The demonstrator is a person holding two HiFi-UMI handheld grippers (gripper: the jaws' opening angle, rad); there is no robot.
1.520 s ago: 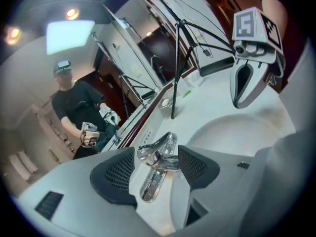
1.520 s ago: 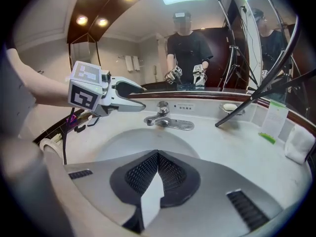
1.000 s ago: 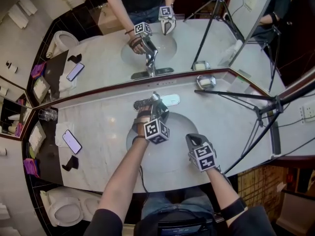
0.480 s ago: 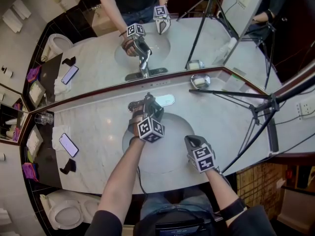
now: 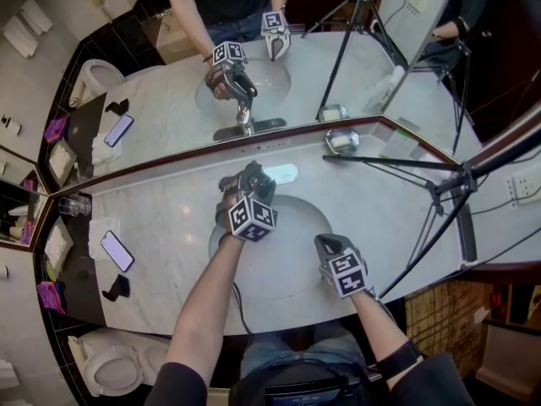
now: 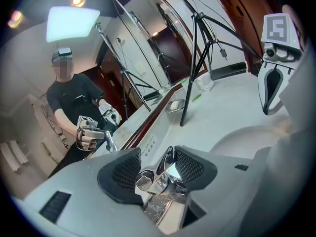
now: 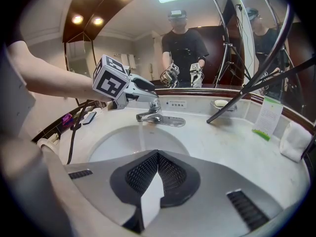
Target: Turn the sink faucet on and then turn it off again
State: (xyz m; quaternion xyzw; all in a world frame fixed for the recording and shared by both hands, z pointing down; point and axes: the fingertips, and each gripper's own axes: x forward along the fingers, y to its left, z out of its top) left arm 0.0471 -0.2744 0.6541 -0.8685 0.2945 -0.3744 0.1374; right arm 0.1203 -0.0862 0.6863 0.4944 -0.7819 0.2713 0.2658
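Left gripper [image 6: 158, 154] first: its jaws have just been closing, and the chrome faucet handle [image 6: 166, 160] sits right between the pads. Both pads look pressed against its sides, so it's a fairly wide grip on the lever. Below the pads, the faucet's chrome body shows under the handle. Past the tips, the pale countertop [image 6: 227, 107] runs away to the mirror [image 6: 123, 83], which stands to the left of the jaws.

Over to the right gripper [image 7: 157, 154]: jaws fully together, pads meeting, nothing between them. It hangs above the near rim of the sink basin [image 7: 113, 144], well apart from the faucet. Straight beyond its tips and a touch left, a thin stream of water [image 7: 142, 137] drops from the spout [image 7: 146, 116] into the basin, so the tap is running. Beyond that, the other gripper comes in from the left over the faucet. Further out, right of the jaws, a soap dish [image 7: 222, 103] sits by the mirror's edge, and a dark tripod leg [image 7: 247, 95] slants down onto the counter just beside it.
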